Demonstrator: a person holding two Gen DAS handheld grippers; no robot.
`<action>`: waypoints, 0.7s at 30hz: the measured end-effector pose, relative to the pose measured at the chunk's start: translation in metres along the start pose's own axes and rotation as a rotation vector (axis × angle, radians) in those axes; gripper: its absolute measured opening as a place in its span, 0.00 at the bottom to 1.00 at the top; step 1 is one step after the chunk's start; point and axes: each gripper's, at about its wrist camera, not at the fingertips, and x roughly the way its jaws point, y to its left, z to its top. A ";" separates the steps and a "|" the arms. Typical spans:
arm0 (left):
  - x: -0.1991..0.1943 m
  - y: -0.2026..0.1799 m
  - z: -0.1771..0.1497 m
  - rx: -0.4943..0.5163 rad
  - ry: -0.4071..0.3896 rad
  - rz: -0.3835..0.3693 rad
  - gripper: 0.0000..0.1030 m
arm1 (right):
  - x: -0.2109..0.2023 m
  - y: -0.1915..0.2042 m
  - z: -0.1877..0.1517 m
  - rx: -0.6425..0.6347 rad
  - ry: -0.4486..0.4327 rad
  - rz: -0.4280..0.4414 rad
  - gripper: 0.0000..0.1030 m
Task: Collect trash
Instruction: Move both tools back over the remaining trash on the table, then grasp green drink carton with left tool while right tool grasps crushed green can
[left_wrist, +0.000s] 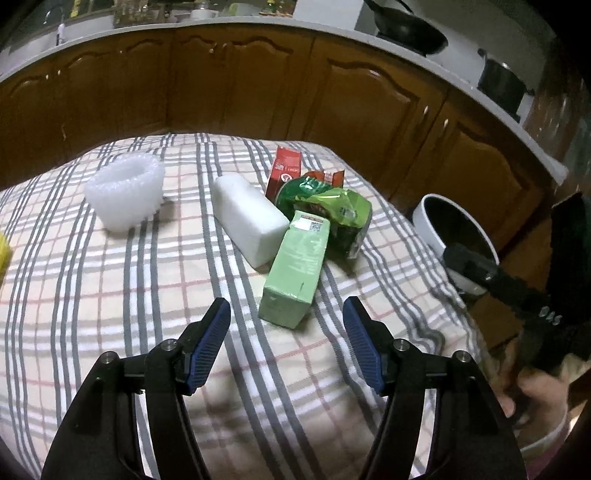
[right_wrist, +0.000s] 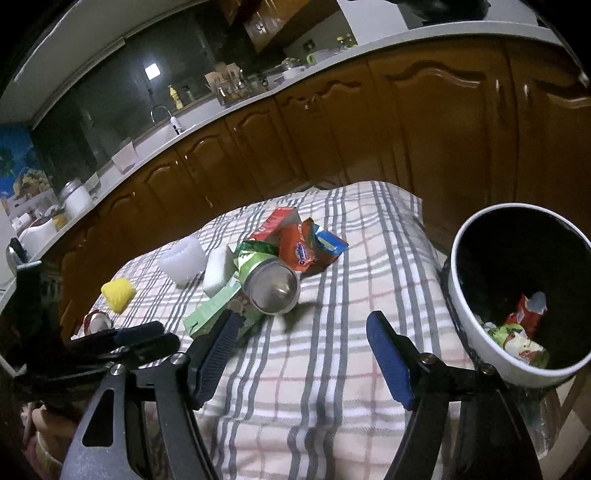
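Note:
A pile of trash lies on the checked tablecloth (left_wrist: 110, 280): a pale green carton (left_wrist: 295, 269), a white foam block (left_wrist: 247, 218), a crumpled green foil bag (left_wrist: 328, 206) and a red carton (left_wrist: 286, 170). My left gripper (left_wrist: 286, 314) hovers open just short of the green carton, nothing between its blue pads. In the right wrist view my right gripper (right_wrist: 303, 328) is open and empty above the cloth, near the green carton (right_wrist: 214, 310), the foil bag's silver end (right_wrist: 271, 286) and an orange wrapper (right_wrist: 303, 251). The white bin (right_wrist: 480, 343) beside the table holds several wrappers.
A white ribbed plastic cup (left_wrist: 125, 192) stands at the back left, and a yellow object (right_wrist: 118, 293) and a small red-and-white lid (right_wrist: 96, 320) lie near the left edge. Brown kitchen cabinets (left_wrist: 240, 81) and a worktop ring the table. The bin (left_wrist: 436, 236) sits off the right edge.

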 end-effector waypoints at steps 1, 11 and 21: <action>0.005 0.000 0.002 0.003 0.004 -0.001 0.62 | 0.001 0.000 0.001 0.001 -0.001 -0.003 0.72; 0.055 -0.007 0.016 0.050 0.052 0.001 0.40 | 0.014 -0.001 0.012 0.002 0.011 0.003 0.72; 0.011 0.026 -0.018 -0.029 0.036 -0.013 0.31 | 0.058 0.040 0.029 -0.161 0.046 0.088 0.72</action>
